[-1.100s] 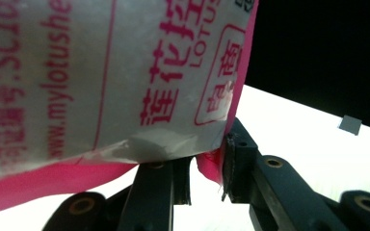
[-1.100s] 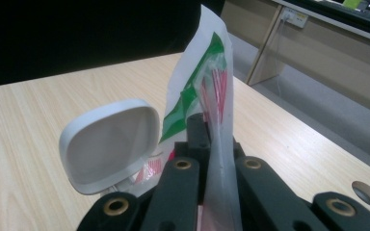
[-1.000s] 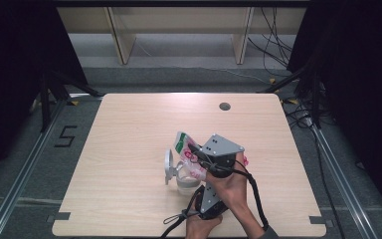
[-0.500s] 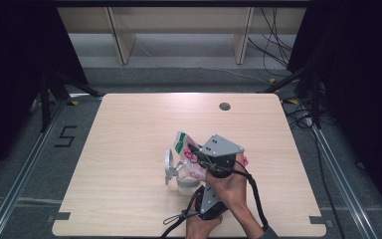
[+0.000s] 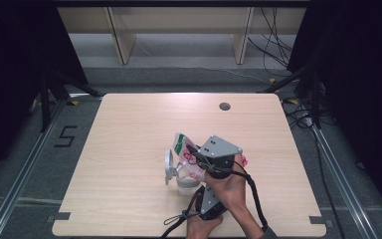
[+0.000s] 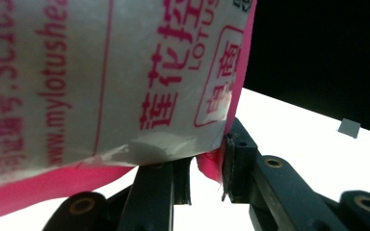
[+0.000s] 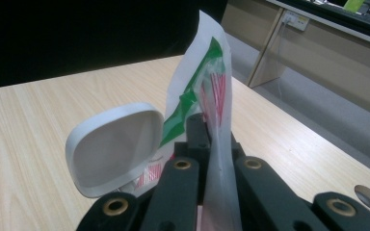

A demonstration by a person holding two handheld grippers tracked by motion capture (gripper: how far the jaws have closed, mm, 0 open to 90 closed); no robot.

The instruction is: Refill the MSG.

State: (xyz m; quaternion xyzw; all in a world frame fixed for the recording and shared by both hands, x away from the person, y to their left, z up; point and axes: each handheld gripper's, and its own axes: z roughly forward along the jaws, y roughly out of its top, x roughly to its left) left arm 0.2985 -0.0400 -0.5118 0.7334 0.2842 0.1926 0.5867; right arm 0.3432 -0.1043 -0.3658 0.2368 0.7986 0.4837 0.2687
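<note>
Wooden table (image 5: 129, 149), packet (image 5: 186, 157) over jar (image 5: 185, 183). Right gripper (image 7: 212, 144) clamped on packet edge; lid (image 7: 115, 147) alongside. Left gripper (image 6: 207, 168) pinching pink corner, red print close.

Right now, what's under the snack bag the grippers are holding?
Under the snack bag stands a clear container with its white flip lid open beside it. The bag and right gripper hide most of its opening, so its contents cannot be told.

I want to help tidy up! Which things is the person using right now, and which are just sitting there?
In use:
- printed bag, pinched by the right claw and left claw
- clear tub with its open white lid

Just there:
- hole in the table
- cables on the floor
</note>
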